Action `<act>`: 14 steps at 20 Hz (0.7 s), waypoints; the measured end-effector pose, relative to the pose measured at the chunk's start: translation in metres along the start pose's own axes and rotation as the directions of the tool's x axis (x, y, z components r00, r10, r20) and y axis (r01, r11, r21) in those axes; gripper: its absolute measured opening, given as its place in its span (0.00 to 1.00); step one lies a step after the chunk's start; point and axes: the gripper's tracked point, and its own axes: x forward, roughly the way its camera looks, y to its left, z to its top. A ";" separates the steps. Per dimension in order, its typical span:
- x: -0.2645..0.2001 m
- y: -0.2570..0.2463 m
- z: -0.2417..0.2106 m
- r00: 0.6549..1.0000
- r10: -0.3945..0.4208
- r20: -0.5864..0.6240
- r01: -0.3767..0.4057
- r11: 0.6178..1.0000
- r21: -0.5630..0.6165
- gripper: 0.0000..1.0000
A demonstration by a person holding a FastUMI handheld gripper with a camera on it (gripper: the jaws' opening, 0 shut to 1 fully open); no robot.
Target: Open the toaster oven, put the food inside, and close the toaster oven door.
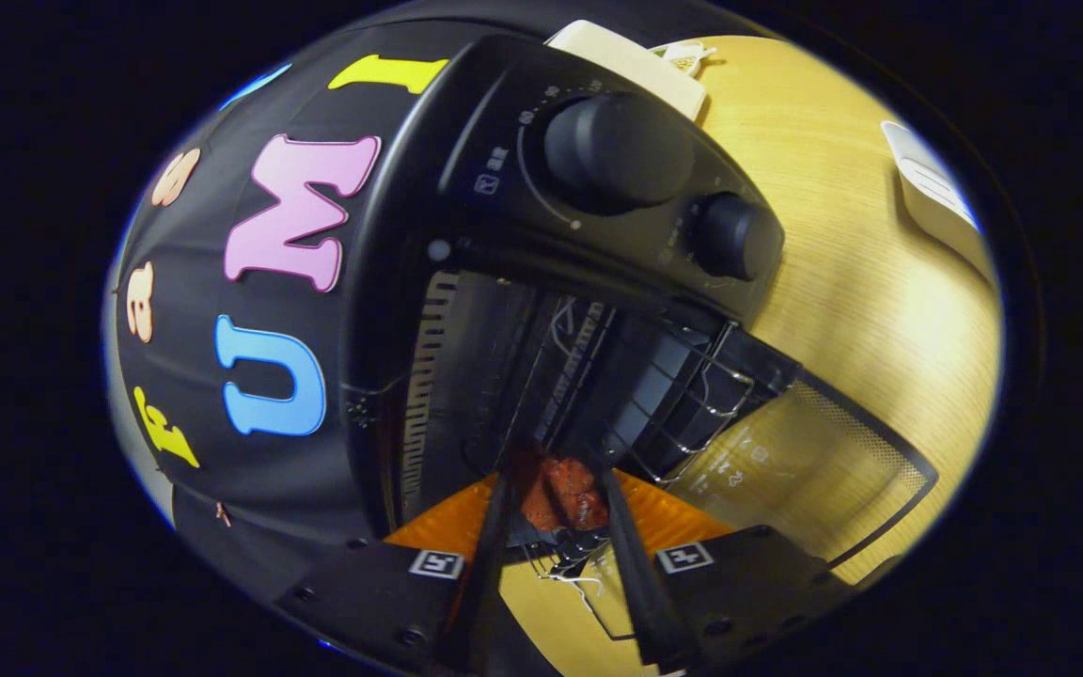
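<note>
The gripper (560, 512) is closed on the food (565, 494), a reddish lump pinched between both fingers with only a narrow gap left. It sits at the mouth of the toaster oven (504, 282), just over the front edge of the wire rack (682, 395), with the glass door (814, 470) hanging open beside it. Letting go this early could drop the food onto the door or through the rack wires; pushing deeper risks the fingers snagging the rack.

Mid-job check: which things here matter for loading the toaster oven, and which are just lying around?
Job: toaster oven, its open glass door, wire rack, reddish food held between the tongs.
Lying about: white box behind the oven, white device on the table.
</note>
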 end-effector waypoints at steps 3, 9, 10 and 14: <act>-0.006 0.003 -0.007 1.000 -0.007 -0.024 0.005 0.998 -0.066 0.95; -0.025 -0.018 -0.020 0.992 -0.117 -0.053 0.107 0.981 -0.159 0.98; -0.028 -0.023 -0.020 0.988 -0.141 -0.057 0.130 0.977 -0.171 0.98; -0.046 -0.028 -0.026 0.981 -0.173 -0.093 0.150 0.966 -0.210 0.98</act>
